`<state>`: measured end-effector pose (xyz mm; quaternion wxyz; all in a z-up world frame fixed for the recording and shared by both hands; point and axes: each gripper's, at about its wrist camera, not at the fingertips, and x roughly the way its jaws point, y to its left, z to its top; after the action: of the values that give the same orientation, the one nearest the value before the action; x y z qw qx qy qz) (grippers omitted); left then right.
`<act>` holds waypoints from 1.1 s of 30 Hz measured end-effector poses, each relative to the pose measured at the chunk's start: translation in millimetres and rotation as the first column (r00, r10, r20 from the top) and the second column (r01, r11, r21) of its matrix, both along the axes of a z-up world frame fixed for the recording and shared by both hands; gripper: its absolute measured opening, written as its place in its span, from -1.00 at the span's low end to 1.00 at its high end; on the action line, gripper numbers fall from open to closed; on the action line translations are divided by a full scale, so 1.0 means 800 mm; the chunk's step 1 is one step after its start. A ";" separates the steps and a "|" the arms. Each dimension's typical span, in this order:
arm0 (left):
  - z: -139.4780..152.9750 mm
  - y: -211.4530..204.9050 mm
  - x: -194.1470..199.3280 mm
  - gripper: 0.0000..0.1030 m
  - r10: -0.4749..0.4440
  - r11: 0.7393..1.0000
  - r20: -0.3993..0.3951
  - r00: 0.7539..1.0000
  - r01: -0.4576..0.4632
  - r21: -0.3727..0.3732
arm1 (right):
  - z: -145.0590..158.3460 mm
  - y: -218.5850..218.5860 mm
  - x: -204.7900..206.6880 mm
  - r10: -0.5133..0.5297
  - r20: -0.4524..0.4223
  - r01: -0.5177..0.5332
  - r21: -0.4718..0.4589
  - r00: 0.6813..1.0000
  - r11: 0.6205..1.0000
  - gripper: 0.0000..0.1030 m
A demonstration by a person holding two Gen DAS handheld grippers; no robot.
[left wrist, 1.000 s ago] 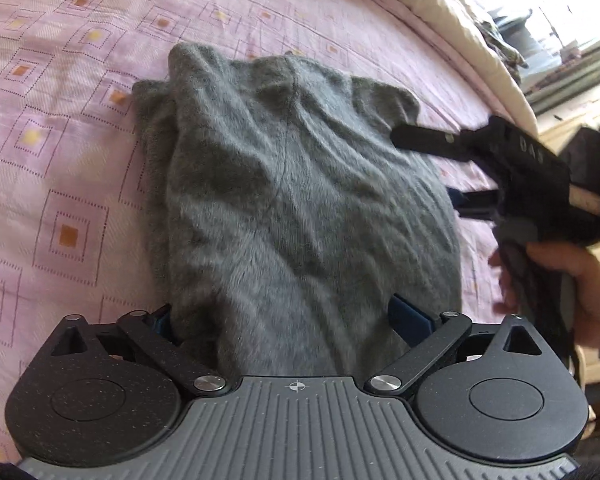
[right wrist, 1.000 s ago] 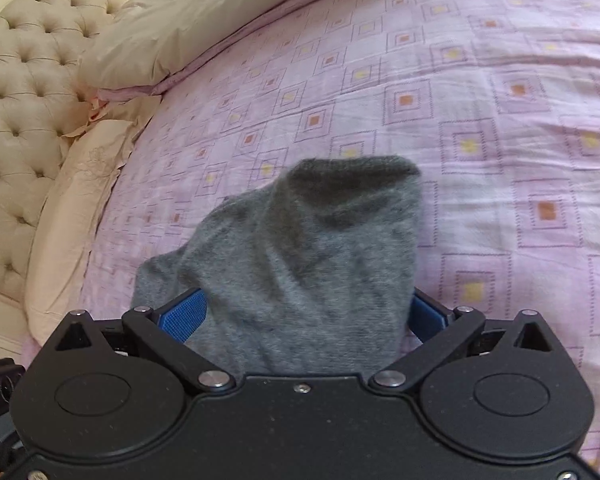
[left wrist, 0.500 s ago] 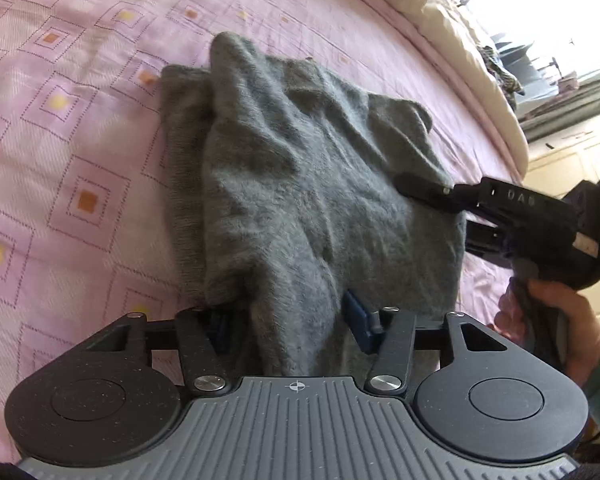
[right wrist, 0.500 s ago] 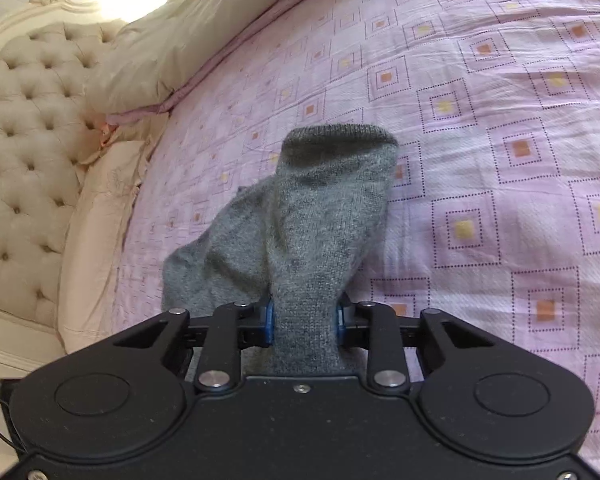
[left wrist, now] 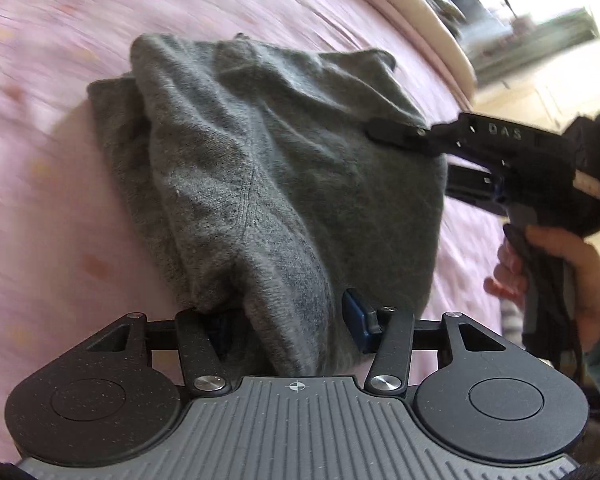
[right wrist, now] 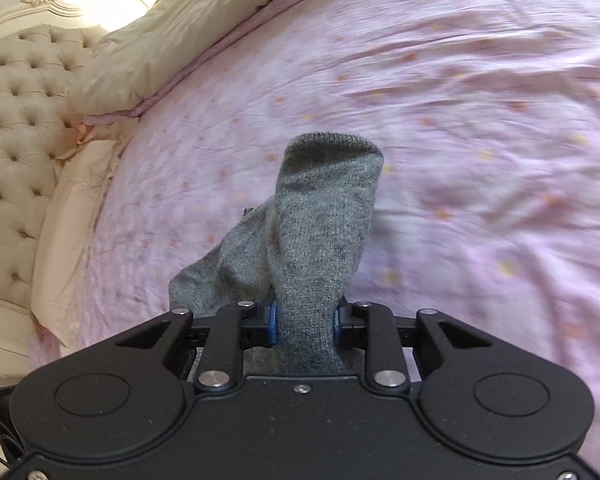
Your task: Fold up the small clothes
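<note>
A grey knit garment (left wrist: 284,168) lies bunched on the pink patterned bedsheet (left wrist: 52,208). In the left wrist view its near edge is gathered between the blue pads (left wrist: 356,320) of my left gripper (left wrist: 288,324), which is shut on it. My right gripper (left wrist: 412,156), held by a hand (left wrist: 560,272), grips the garment's right edge. In the right wrist view, the right gripper (right wrist: 305,324) is shut on a raised fold of the grey garment (right wrist: 324,216), which stands up above the bedsheet (right wrist: 480,128).
A cream tufted headboard (right wrist: 16,128) and cream pillows (right wrist: 172,36) border the bed at the left in the right wrist view. The bed's cream edge (left wrist: 432,28) and bright furniture (left wrist: 540,40) lie beyond it in the left wrist view.
Both grippers went from open around the garment's edges to shut on them. The fabric now rises off the sheet, and the background is blurred with motion.
</note>
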<state>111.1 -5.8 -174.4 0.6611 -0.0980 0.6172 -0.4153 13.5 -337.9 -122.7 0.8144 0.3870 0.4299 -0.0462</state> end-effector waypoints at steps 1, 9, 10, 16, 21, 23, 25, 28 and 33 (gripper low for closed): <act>0.000 -0.010 -0.013 -0.03 -0.026 1.000 -0.003 1.000 0.025 -0.005 | 0.003 -0.004 -0.017 0.000 -0.015 0.000 -0.017 1.000 1.000 -0.33; -0.025 -0.026 -0.066 -0.03 0.002 0.991 0.006 1.000 -0.003 0.133 | -0.012 -0.026 -0.087 -0.108 -0.124 0.074 -0.246 0.986 0.966 0.24; -0.028 -0.019 -0.066 -0.04 0.027 0.990 0.007 1.000 -0.028 0.138 | -0.012 -0.026 -0.092 -0.111 -0.115 0.078 -0.258 0.987 0.963 0.24; -0.013 0.004 -0.082 -0.04 0.057 0.972 0.109 0.992 -0.080 0.221 | 0.007 -0.008 -0.107 -0.028 -0.033 0.015 -0.349 0.999 0.937 0.28; 0.043 0.008 -0.107 -0.04 0.053 0.962 0.311 0.949 -0.132 0.239 | 0.019 0.001 -0.120 0.029 0.031 -0.016 -0.367 0.999 0.930 0.42; 0.066 0.004 -0.109 0.03 0.059 0.964 0.385 0.921 -0.153 0.219 | 0.020 0.005 -0.125 0.056 0.039 -0.038 -0.374 0.998 0.927 0.43; 0.078 -0.012 -0.100 0.28 0.080 0.964 0.425 0.902 -0.179 0.199 | 0.017 0.008 -0.129 0.080 0.035 -0.061 -0.378 0.996 0.924 0.44; 0.067 -0.043 -0.069 0.30 0.167 0.951 0.391 0.905 -0.252 0.177 | 0.014 0.010 -0.138 0.103 0.030 -0.085 -0.369 0.994 0.926 0.44; 0.042 -0.055 -0.014 0.29 0.299 0.914 0.300 0.906 -0.362 0.183 | 0.017 0.010 -0.150 0.121 0.037 -0.099 -0.371 0.992 0.923 0.44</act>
<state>100.3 -49.4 -140.8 0.8057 -0.0667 0.5417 -0.2301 -106.8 -330.2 -109.2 0.8863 0.2038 0.4102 -0.0686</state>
